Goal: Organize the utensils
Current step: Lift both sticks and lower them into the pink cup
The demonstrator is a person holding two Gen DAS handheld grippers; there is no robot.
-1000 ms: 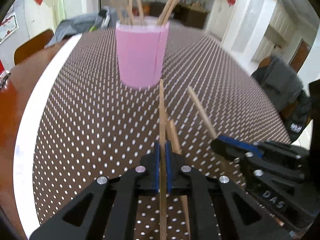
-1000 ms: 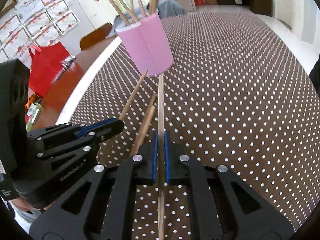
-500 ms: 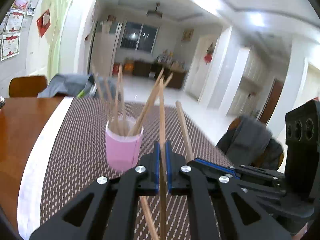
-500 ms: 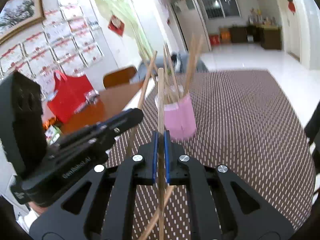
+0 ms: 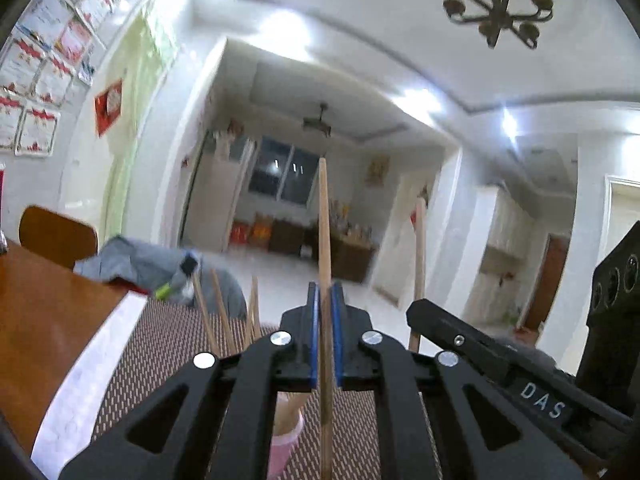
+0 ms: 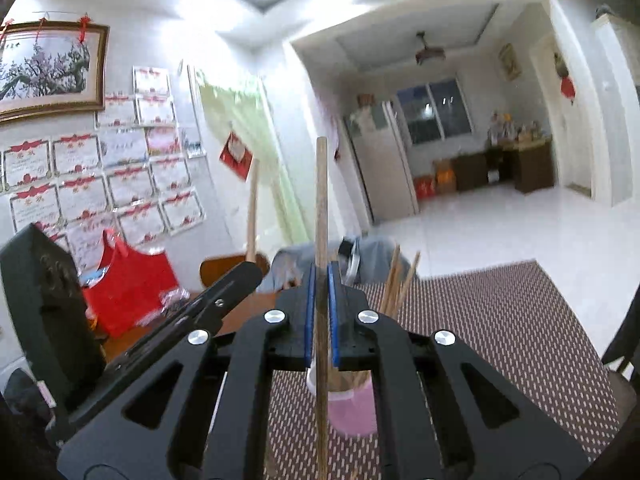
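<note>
My left gripper [image 5: 325, 300] is shut on a wooden chopstick [image 5: 324, 224] that stands upright. My right gripper [image 6: 320, 280] is shut on another wooden chopstick [image 6: 321, 200], also upright. A pink cup [image 6: 352, 412] holding several chopsticks [image 6: 396, 280] stands on the dotted brown mat [image 6: 500, 320], below and just behind my right fingers. In the left wrist view the cup [image 5: 286, 440] shows only partly under my fingers. The right gripper [image 5: 416, 312] shows at the right there with its chopstick [image 5: 419, 248]; the left gripper [image 6: 252, 270] shows at the left of the right wrist view.
The brown wooden table [image 5: 36, 320] extends left of the mat's white border [image 5: 92, 368]. A red bag [image 6: 128, 292] sits on the table at the left. A chair with grey clothing [image 5: 152, 264] stands behind the table.
Both grippers have lifted and tilted upward with their chopsticks, from lying low over the mat to upright. The pink cup has dropped to the bottom of both views.
</note>
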